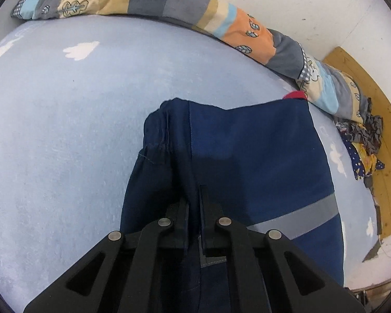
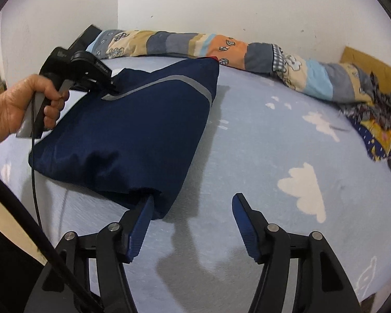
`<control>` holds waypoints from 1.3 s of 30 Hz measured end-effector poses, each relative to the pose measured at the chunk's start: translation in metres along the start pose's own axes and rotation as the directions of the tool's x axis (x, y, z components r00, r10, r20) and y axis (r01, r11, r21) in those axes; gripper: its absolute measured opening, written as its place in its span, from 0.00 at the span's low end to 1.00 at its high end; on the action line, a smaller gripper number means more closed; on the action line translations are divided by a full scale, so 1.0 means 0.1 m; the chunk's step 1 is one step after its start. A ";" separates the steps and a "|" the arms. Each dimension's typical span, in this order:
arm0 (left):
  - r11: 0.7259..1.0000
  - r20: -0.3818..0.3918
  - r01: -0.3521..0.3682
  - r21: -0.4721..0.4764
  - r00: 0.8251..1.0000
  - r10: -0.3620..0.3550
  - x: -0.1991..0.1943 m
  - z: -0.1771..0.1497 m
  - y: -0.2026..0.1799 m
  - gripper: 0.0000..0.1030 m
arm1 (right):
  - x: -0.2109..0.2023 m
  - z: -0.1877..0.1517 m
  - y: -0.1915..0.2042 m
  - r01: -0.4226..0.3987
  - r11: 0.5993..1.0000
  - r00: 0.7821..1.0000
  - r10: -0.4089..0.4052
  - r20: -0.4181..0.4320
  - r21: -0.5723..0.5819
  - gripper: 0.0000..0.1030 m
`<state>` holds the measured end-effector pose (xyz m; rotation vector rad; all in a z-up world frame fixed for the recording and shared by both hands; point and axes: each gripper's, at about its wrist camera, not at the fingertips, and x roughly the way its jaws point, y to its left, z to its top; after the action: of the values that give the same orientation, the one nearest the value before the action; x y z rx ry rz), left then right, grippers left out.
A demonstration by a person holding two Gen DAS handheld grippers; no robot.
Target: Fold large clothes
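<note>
A navy blue garment (image 2: 133, 135) with a grey reflective stripe (image 2: 169, 79) lies folded on the light blue bed sheet (image 2: 260, 140). It also shows in the left wrist view (image 1: 247, 151). My left gripper (image 1: 194, 198) is shut on a fold of the garment near the grey stripe (image 1: 294, 219); it shows in the right wrist view (image 2: 109, 88), held by a hand. My right gripper (image 2: 193, 203) is open and empty, just above the sheet, with its left finger (image 2: 143, 216) touching the garment's near corner.
A rolled patchwork quilt (image 2: 221, 49) runs along the wall at the back of the bed. A heap of crumpled clothes (image 2: 378, 120) lies at the far right. A wooden board (image 1: 372, 120) stands by the bed's right end.
</note>
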<state>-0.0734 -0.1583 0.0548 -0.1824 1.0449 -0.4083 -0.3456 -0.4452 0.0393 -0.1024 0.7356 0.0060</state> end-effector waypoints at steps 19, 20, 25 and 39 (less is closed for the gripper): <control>0.976 0.091 -0.144 0.162 0.987 0.130 0.03 0.18 -0.12 0.05 | 0.34 -0.06 -0.13 -0.134 0.985 0.976 0.150 -0.158 0.108 0.41; 0.978 0.091 -0.134 0.159 0.988 0.121 -0.02 0.18 -0.11 0.06 | 0.27 -0.04 -0.21 -0.165 0.975 0.968 0.189 -0.165 0.146 0.41; 0.970 0.160 -0.201 0.134 0.971 0.179 -0.47 0.19 -0.01 0.09 | -0.19 0.17 -0.46 -0.258 0.942 0.964 0.266 -0.008 0.216 0.42; 0.958 -0.013 -0.041 0.283 0.999 0.046 -0.73 -1.09 -0.64 0.27 | 0.85 0.26 0.13 -0.353 0.907 0.912 0.388 -0.133 0.228 0.05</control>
<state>-0.2150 -0.1819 0.0807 0.1001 0.9956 -0.5152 -0.2662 -0.4321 0.0004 0.2347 0.9195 0.2921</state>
